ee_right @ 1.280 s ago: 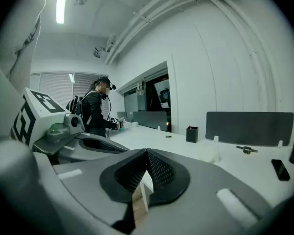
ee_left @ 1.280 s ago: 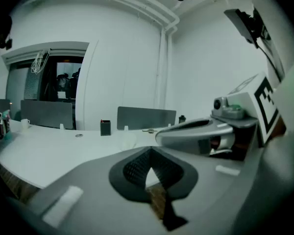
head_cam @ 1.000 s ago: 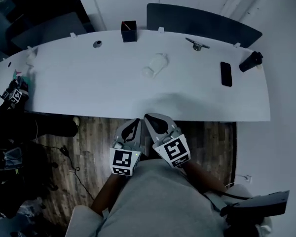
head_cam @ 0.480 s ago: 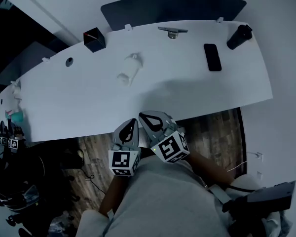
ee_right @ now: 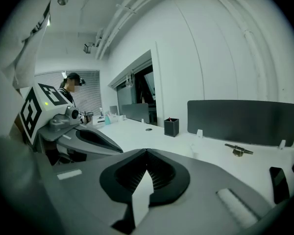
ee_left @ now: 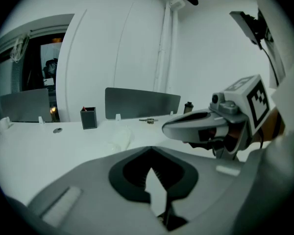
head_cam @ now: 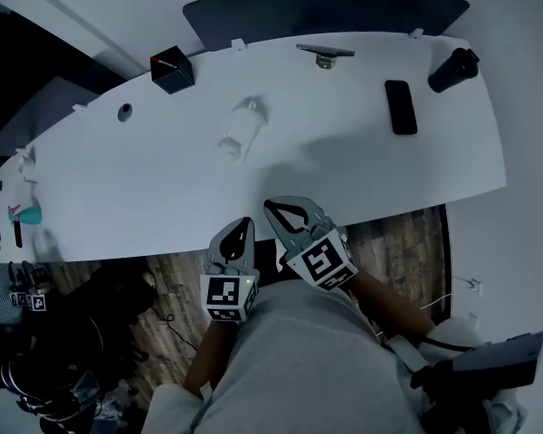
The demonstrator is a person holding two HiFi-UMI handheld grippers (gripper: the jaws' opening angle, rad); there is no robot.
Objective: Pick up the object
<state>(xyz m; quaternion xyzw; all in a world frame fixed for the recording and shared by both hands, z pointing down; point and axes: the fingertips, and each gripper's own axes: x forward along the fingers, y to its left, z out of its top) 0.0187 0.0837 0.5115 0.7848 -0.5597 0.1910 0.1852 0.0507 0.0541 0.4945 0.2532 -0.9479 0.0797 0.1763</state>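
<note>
Halfway across the white desk [head_cam: 362, 165], the small white object [head_cam: 240, 129] sits between a square black box [head_cam: 172, 69] and a flat black phone [head_cam: 399, 107]. Left gripper [head_cam: 242, 224] and right gripper [head_cam: 271, 208] hang short of it, both closed, empty.

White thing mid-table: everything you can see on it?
The white object is small and pale, barely standing out from the white table. It seems to lie on its side, wider end toward the far edge, narrower end nearer the person; material unclear. It rests on the tabletop alone, nothing touching it, right of the black box.
</note>
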